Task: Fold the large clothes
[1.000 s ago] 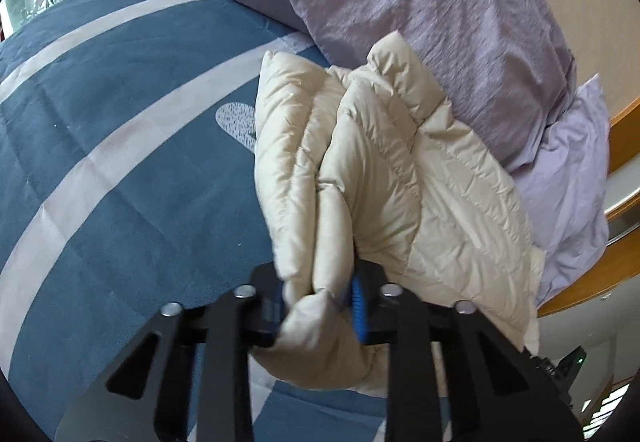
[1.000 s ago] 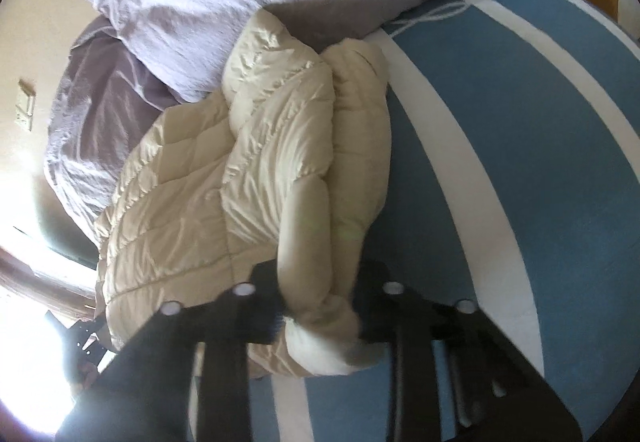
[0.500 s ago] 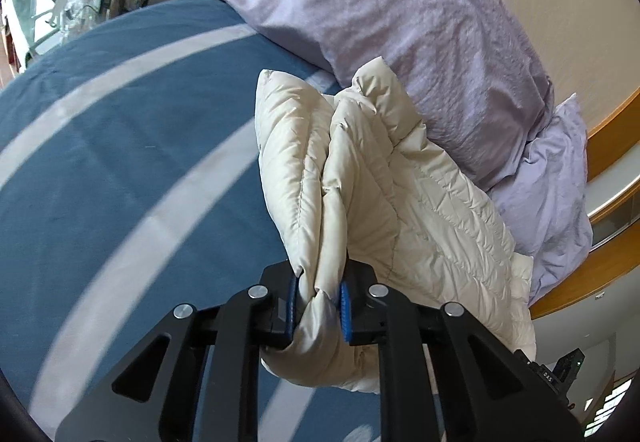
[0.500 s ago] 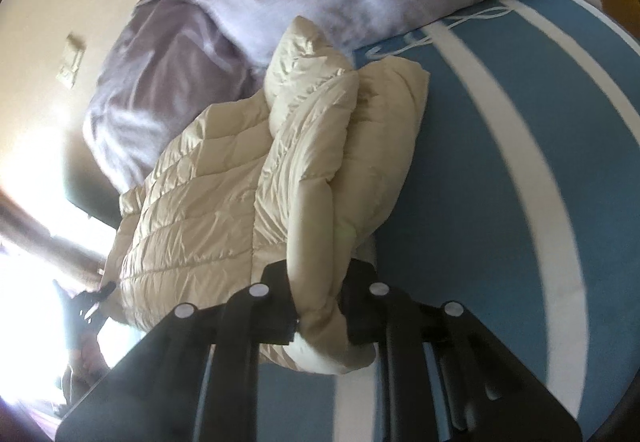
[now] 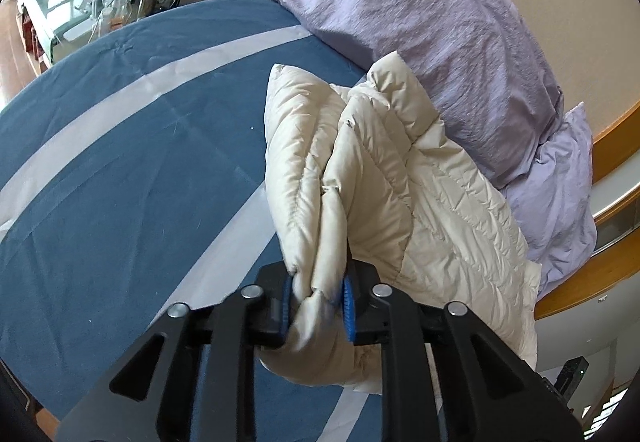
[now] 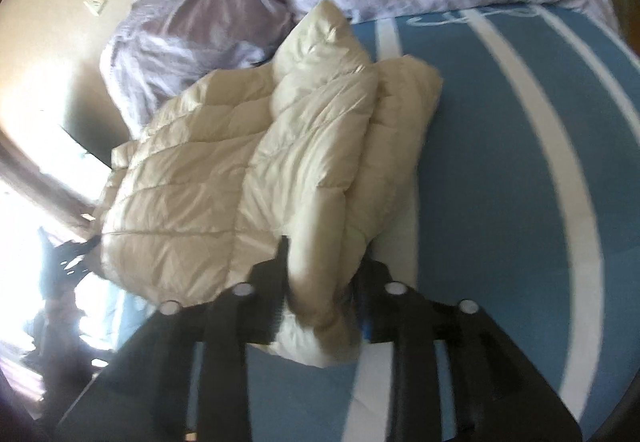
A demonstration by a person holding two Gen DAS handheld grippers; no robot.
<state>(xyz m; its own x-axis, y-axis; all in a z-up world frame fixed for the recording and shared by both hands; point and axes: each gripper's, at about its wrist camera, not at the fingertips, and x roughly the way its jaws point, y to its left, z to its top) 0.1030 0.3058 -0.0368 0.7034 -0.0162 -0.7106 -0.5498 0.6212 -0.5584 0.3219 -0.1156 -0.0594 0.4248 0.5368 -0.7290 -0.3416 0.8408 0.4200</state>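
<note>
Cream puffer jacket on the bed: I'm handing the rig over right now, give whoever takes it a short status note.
Left gripper: jaws opening, with a bunched fold of the cream puffer jacket between the blue pads.
Right gripper: jaws opening, with another thick fold of the jacket between them; that view is blurred.
Jacket: folded into a layered bundle on the blue striped bedspread, its far end against the lilac pillows.
Done: jacket doubled over itself.
Left: finish letting go, draw both grippers clear, then probably tidy the uneven edges.
</note>
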